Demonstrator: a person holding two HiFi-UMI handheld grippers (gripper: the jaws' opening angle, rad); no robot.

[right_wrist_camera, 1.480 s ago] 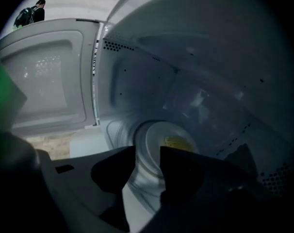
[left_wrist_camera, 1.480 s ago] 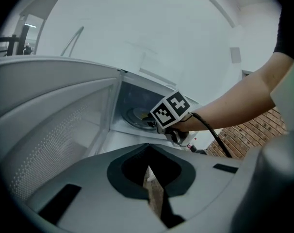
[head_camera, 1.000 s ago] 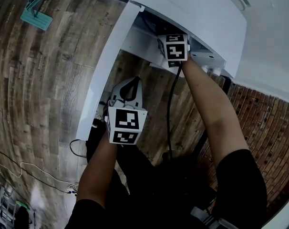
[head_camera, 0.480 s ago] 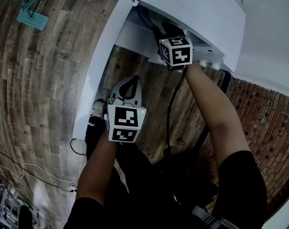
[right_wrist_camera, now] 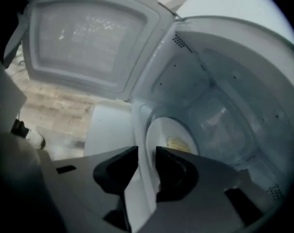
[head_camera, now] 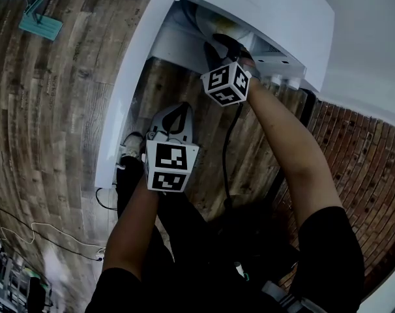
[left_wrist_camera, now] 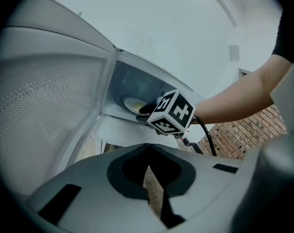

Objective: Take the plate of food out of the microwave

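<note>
The white microwave [head_camera: 276, 12] stands open, its door [head_camera: 129, 83] swung out to the left. Inside lies a white plate [right_wrist_camera: 169, 130] with a pale yellow bit of food [right_wrist_camera: 178, 143], also visible as the plate [left_wrist_camera: 132, 103] in the left gripper view. My right gripper [right_wrist_camera: 146, 159] reaches into the cavity; its jaws are closing with the plate's near rim between them, and I see no firm pinch. My left gripper [head_camera: 180, 113] hangs below the door, shut and holding nothing, and it points up at the microwave.
The door [right_wrist_camera: 89, 38] stands wide at the left of the cavity. Below is a wood floor with a teal item [head_camera: 41, 23], loose cables [head_camera: 34, 230] and a person's shoe [head_camera: 127, 150]. A brick wall [head_camera: 373, 175] rises at the right.
The right gripper has pushed up and left into the cavity, its marker cube twisting round. More of the plate now shows above it. The left gripper has barely moved.
</note>
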